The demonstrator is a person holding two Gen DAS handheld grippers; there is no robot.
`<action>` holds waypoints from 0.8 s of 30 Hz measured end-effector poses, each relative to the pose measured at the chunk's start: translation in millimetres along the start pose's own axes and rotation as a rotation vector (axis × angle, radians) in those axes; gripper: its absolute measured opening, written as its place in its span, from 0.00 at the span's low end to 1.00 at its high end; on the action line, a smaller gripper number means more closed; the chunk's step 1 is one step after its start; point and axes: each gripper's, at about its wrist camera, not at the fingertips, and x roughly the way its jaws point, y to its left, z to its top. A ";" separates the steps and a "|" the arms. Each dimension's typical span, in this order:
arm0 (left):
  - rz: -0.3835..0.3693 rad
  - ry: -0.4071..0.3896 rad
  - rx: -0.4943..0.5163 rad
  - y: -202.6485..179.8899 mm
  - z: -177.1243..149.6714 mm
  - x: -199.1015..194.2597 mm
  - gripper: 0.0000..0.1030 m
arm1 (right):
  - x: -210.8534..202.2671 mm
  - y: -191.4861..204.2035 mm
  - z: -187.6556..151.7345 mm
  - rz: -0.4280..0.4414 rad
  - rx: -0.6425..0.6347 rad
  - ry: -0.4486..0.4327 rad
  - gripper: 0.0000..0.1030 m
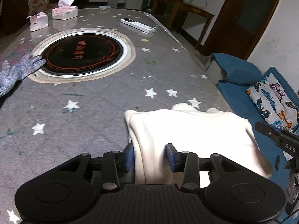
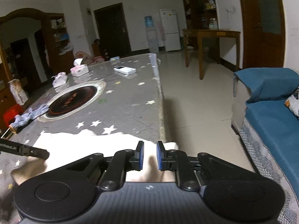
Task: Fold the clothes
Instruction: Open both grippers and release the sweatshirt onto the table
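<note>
A white garment (image 1: 188, 128) lies bunched at the near right corner of the grey star-patterned table (image 1: 93, 97). My left gripper (image 1: 150, 155) is closed on a fold of it, with cloth between the blue pads. In the right wrist view the same white garment (image 2: 89, 141) reaches the table's right edge. My right gripper (image 2: 150, 154) grips its corner between narrowly spaced blue pads. The right gripper's black body shows in the left wrist view (image 1: 276, 140). The left gripper's finger shows in the right wrist view (image 2: 28, 150).
A round black induction plate (image 1: 82, 54) is set into the table. A grey knitted glove (image 1: 16, 71) lies at its left. Tissue packs (image 1: 64, 11) and a white remote (image 1: 137, 25) sit farther back. A blue sofa (image 2: 274, 115) stands to the right across tiled floor.
</note>
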 end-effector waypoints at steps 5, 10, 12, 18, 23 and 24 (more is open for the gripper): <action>0.014 -0.011 -0.019 8.2 -0.8 -7.0 0.41 | 9.7 17.5 2.0 0.066 -0.042 0.047 0.34; 0.000 -0.019 -0.009 4.2 -1.4 -12.9 0.44 | 24.7 32.3 5.8 0.090 -0.080 0.080 0.39; -0.014 -0.017 0.001 0.1 -2.4 -14.5 0.45 | 33.2 37.2 7.2 0.096 -0.093 0.097 0.40; -0.041 -0.007 0.047 -11.9 -8.2 -14.2 0.47 | 55.1 51.5 7.4 0.084 -0.140 0.136 0.52; -0.044 -0.008 0.091 -19.1 -13.4 -13.7 0.48 | 60.4 61.4 5.7 0.064 -0.189 0.138 0.59; -0.040 -0.009 0.104 -20.4 -15.2 -13.7 0.48 | 58.3 62.5 5.5 0.064 -0.192 0.136 0.59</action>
